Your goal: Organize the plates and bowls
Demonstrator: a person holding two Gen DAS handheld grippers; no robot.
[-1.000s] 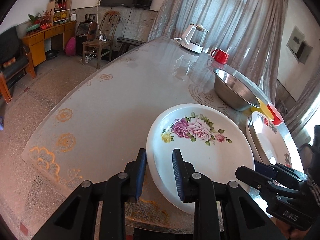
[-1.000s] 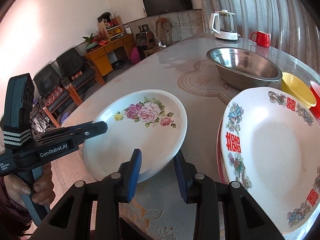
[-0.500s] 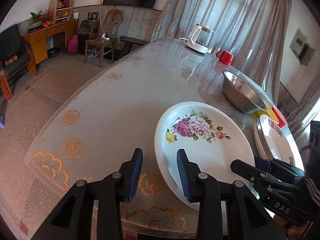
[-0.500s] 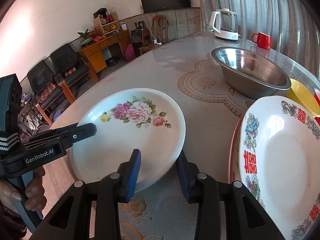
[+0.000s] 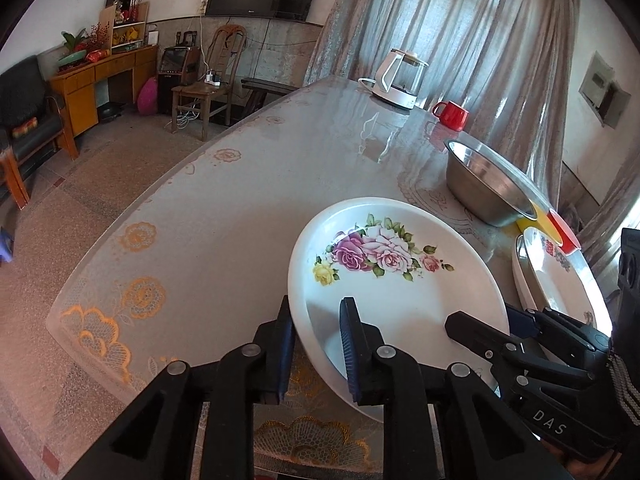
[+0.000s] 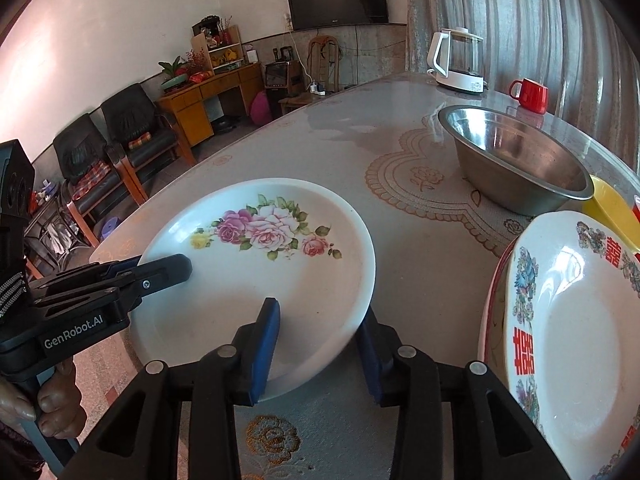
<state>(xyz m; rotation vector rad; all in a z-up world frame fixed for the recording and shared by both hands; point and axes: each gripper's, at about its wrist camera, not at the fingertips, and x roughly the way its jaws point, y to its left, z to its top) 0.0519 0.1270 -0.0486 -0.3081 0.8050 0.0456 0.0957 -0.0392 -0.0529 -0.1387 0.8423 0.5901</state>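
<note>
Left wrist: rose plate [image 5: 400,280] rim between both tools' parted fingers.

Daylight came through the curtains [image 5: 460,40] at 1 o'clock, room bright. Glossy surface [image 5: 248,184] carried white glare streaks near the kettle [image 5: 398,80]. Specular spot on the red-lettered plate [image 6: 568,268]. Soft shadows under the floral plate [image 6: 260,264]. Heavy fisheye bending, black vignette corners. Focus was sharp, no motion blur.

Rose plate [image 6: 272,264] left of plate stack [image 6: 576,340], steel bowl [image 6: 516,160] behind them.
</note>
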